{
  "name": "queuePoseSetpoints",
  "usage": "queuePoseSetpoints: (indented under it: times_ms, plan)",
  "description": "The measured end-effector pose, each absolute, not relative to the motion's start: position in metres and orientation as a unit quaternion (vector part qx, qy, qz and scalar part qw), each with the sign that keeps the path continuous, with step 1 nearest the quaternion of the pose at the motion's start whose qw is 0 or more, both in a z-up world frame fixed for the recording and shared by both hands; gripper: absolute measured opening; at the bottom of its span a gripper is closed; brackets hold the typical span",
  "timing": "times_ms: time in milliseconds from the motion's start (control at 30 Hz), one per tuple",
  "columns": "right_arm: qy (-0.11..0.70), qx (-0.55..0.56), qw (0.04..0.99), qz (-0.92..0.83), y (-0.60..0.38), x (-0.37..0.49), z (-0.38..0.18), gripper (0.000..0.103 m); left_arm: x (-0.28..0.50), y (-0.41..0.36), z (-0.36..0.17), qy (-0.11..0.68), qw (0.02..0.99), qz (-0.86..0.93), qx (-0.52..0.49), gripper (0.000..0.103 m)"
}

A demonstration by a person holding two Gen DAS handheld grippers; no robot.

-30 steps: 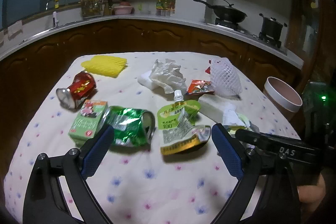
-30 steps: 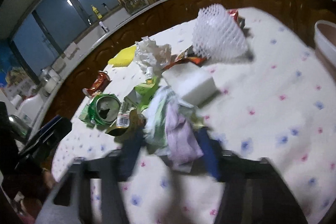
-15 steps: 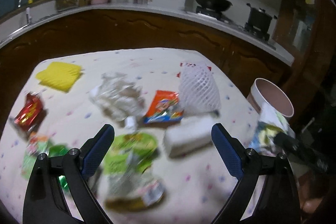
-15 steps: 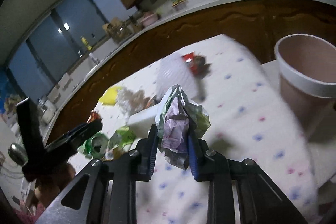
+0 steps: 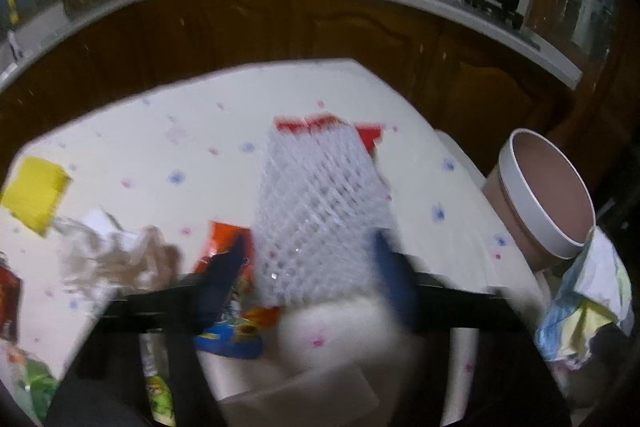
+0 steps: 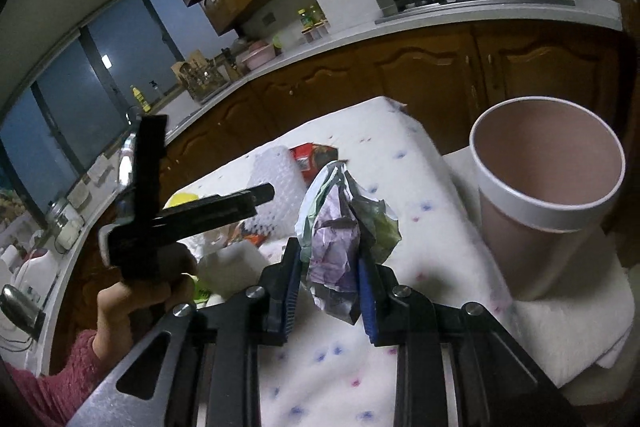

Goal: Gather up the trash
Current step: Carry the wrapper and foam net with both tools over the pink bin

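Observation:
My right gripper [image 6: 326, 277] is shut on a crumpled wrapper [image 6: 340, 223] and holds it above the table, just left of the pink bin [image 6: 548, 195]. The wrapper also shows in the left wrist view [image 5: 584, 307], below the bin [image 5: 544, 195]. My left gripper [image 5: 312, 267] is open, its blurred blue fingers on either side of the white foam net [image 5: 320, 207]. An orange snack packet [image 5: 228, 259] lies by its left finger, a white block [image 5: 340, 339] just below the net.
A yellow sponge [image 5: 34, 199], crumpled clear plastic [image 5: 116, 259] and a red wrapper [image 5: 328, 125] lie on the flowered tablecloth [image 5: 200, 131]. Green packets [image 5: 36, 383] sit at the lower left. Wooden cabinets and a counter with pans ring the table.
My left gripper has moved forward and right up to the foam net. My right gripper has carried the wrapper right, closer to the bin.

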State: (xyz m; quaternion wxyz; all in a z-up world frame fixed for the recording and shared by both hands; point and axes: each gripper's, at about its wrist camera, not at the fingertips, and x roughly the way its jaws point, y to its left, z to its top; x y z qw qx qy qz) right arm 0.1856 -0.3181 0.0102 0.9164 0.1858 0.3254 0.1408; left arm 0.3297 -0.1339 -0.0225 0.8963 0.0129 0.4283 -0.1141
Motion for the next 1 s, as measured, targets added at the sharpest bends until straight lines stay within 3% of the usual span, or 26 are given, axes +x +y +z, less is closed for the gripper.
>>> queuePoseSetpoints:
  times_ms: [33, 67, 567, 1000]
  plan:
    - [0.325, 0.186, 0.917, 0.138, -0.321, 0.187, 0.011, 0.026, 0.330, -0.132, -0.026, 0.437, 0.891, -0.124, 0.002, 0.010]
    - [0.324, 0.186, 0.918, 0.137, -0.322, 0.187, 0.011, 0.026, 0.331, -0.132, -0.027, 0.441, 0.888, -0.130, -0.007, 0.007]
    - [0.296, 0.177, 0.930, 0.130, -0.344, 0.181, 0.028, 0.026, 0.268, -0.150, 0.026, 0.378, 0.902, -0.205, -0.035, 0.006]
    - [0.278, 0.191, 0.936, 0.097, -0.384, 0.169, 0.029, 0.026, 0.250, -0.197, 0.043, 0.363, 0.895, -0.258, -0.026, 0.006]
